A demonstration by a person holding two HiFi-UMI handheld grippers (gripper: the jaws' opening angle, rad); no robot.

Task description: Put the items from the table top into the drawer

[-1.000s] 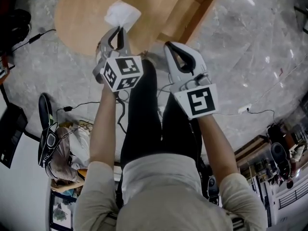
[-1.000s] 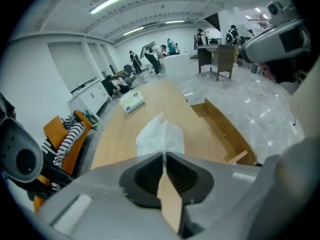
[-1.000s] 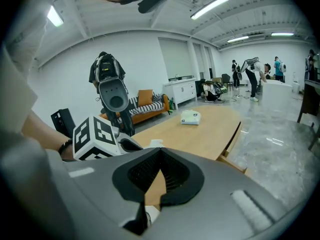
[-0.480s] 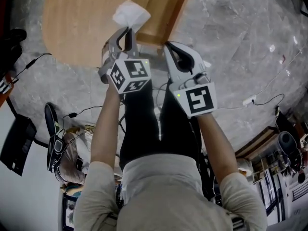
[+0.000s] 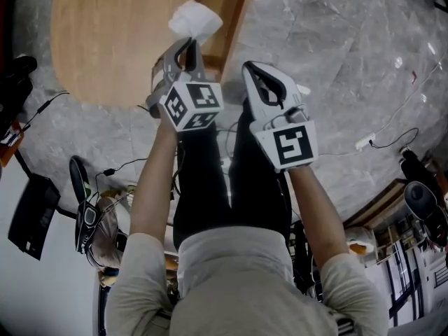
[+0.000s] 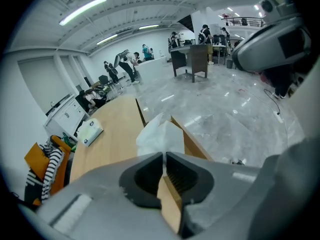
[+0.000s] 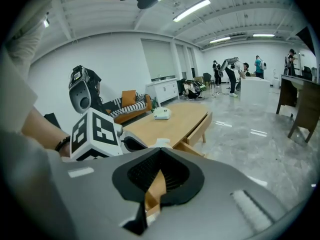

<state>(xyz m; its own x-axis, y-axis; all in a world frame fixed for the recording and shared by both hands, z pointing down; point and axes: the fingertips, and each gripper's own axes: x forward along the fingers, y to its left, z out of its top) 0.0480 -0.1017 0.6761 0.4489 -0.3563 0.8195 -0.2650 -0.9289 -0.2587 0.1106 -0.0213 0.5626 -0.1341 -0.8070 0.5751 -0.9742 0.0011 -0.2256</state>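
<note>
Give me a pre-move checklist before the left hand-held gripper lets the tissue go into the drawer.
1. Left hand-held gripper shut on the white tissue: ok.
2. Drawer pulled out from the table: ok.
3. Tissue fully above the drawer opening: cannot tell. In the head view it overlaps both the table edge and the drawer's rim.
4. Right hand-held gripper shut and empty, beside the left one: ok.
5. Table top emptied: not ok. A tissue pack lies on it.
</note>
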